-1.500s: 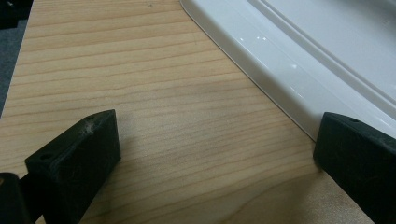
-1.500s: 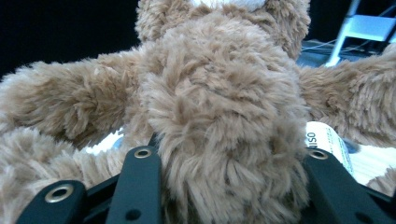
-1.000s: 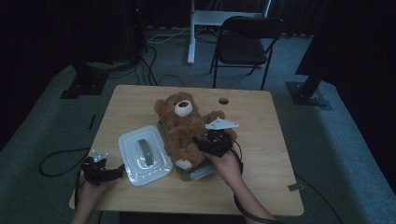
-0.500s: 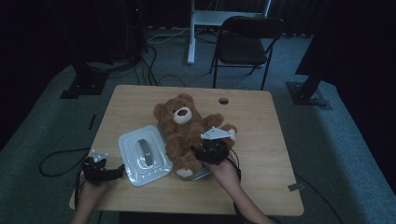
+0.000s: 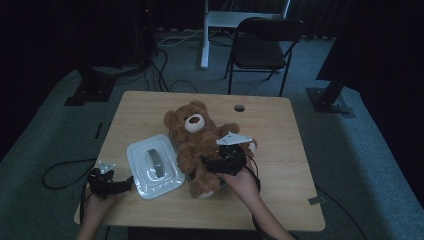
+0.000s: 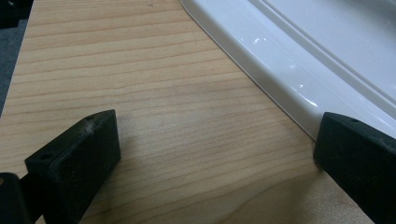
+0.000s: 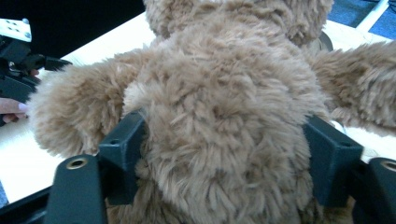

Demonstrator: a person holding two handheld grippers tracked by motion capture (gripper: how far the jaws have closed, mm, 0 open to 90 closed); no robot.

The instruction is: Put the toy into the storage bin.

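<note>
Light wooden table point(image 5: 280, 150) under everything. Brown shaggy plush teddy bear point(image 5: 197, 145) mid-table, cream muzzle, dark nose, 2 arms spread, touching white rectangular plastic lid point(image 5: 154, 165) on its left. Right gripper point(image 5: 212, 164) clamps bear's belly, fur bulging between jaws. Left gripper point(image 5: 122, 184) spread wide, empty, at lid's edge.

A white lid point(image 5: 154, 167) lies flat on the wooden surface point(image 5: 280, 150) just beside the left tool point(image 5: 116, 186) — a black folding chair point(image 5: 265, 47) stands far beyond, on grey carpet point(image 5: 370, 150)
</note>
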